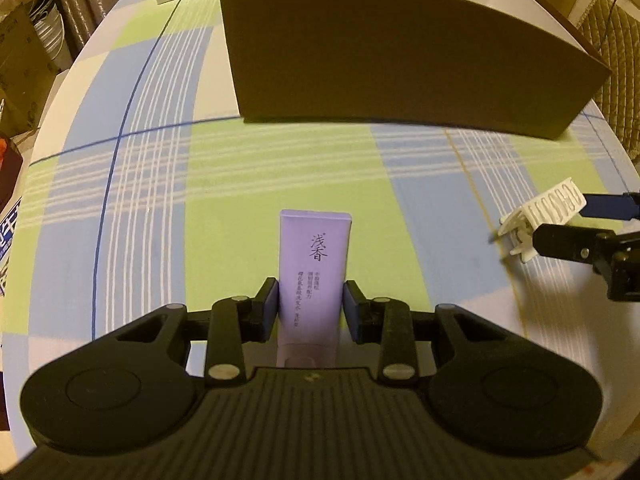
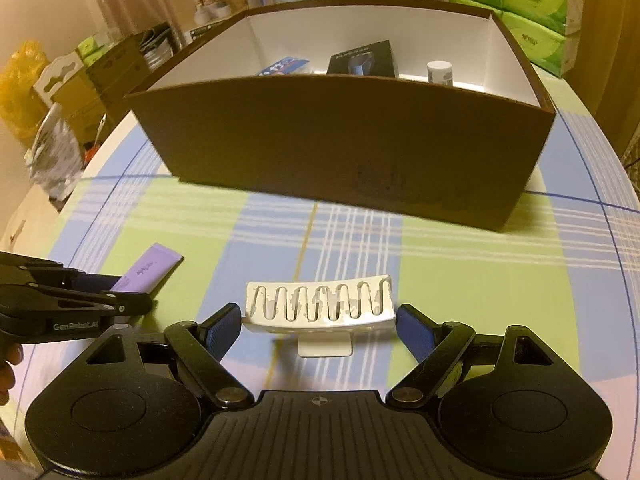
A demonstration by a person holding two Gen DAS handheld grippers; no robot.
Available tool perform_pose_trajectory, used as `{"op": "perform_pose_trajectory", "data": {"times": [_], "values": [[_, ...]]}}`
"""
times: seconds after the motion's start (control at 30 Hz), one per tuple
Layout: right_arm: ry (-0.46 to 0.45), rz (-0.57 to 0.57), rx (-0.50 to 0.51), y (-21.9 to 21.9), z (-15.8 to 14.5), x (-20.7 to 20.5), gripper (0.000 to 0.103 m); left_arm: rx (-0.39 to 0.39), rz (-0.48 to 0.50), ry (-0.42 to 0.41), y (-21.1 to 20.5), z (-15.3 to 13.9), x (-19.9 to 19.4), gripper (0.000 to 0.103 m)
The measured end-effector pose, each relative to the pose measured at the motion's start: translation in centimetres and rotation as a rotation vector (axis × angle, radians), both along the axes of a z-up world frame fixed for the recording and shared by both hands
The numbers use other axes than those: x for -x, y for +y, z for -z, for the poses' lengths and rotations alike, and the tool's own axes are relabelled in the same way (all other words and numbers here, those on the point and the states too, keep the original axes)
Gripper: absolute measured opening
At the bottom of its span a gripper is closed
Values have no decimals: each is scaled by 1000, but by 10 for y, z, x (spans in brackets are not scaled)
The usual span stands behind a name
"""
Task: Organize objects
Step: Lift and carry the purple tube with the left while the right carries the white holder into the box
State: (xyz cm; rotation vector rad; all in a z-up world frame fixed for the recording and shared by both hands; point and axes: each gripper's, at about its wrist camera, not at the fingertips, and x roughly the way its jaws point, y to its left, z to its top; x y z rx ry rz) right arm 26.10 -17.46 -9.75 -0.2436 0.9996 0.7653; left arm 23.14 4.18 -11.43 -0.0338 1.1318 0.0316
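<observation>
Left gripper [image 1: 310,308] pinches a purple tube [image 1: 314,256] between its blue pads, the tube's flat end pointing toward the brown box [image 1: 400,64]. Right gripper [image 2: 318,326] spread wide around a white slotted rack [image 2: 320,306]; pads sit just beside its ends, contact unclear. Both above the checked tabletop [image 2: 460,248], near side of the box. Inside the box: a black carton [image 2: 364,62], a white-capped bottle [image 2: 439,72], a blue pack [image 2: 286,66].
</observation>
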Motion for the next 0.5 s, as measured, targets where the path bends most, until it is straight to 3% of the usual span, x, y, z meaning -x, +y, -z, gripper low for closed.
{"op": "perform_pose_trajectory", "data": {"times": [0.23,0.37,0.43,0.5], "values": [[-24,-2,9,4,0,1,84,-36,-7,46,-14,3,-12,44],[-36,-7,18,7,2,4,87,-26,-19,44,-12,6,-15,48],[-45,4,22,7,3,5,87,-29,-16,38,-13,5,-13,46],[-53,10,21,8,5,5,87,-29,-14,28,-13,4,-11,38]]}}
